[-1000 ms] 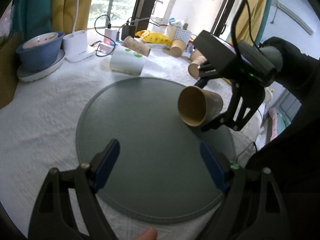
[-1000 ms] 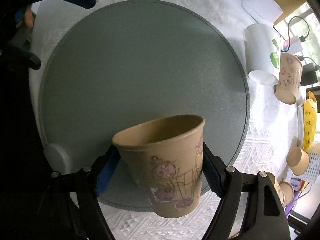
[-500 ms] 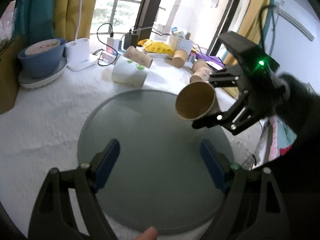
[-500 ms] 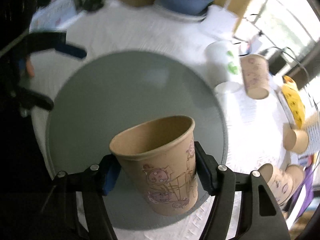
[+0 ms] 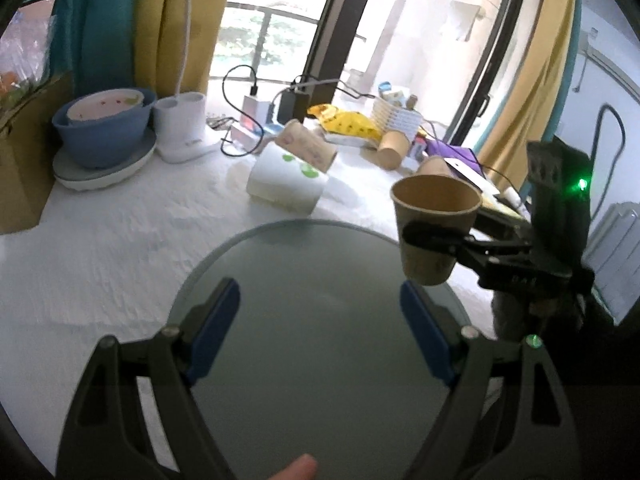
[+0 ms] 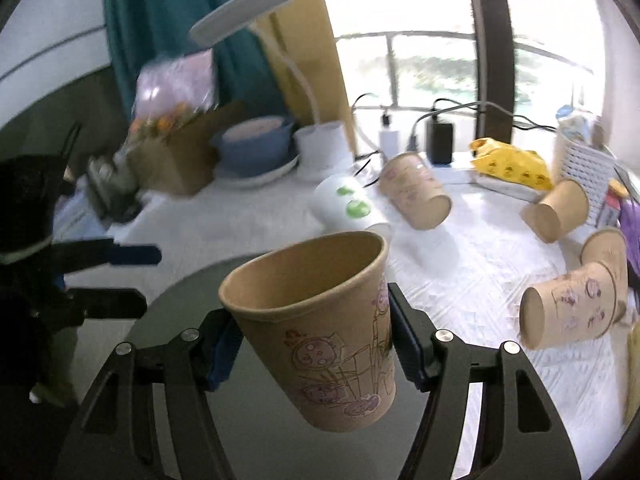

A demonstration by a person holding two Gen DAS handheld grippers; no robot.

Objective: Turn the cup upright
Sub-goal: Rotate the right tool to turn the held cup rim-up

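My right gripper (image 6: 316, 344) is shut on a brown paper cup (image 6: 320, 328) with pink drawings. It holds the cup nearly upright, mouth up, in the air above the right edge of the round grey mat (image 5: 320, 352). In the left wrist view the cup (image 5: 434, 228) and the right gripper (image 5: 436, 238) show at the right. My left gripper (image 5: 320, 332) is open and empty over the near part of the mat; it also shows in the right wrist view (image 6: 132, 276).
A white cup with green dots (image 5: 286, 184) and several brown paper cups (image 6: 568, 312) lie on their sides on the white tablecloth behind and right of the mat. A blue bowl on a plate (image 5: 102, 132), a white lamp base (image 5: 180, 128), chargers and a yellow bag (image 5: 348, 124) stand at the back.
My right gripper has risen and rotated, turning the cup from lying tilted sideways over the mat to nearly upright. The left gripper has stayed open and drawn back a little.
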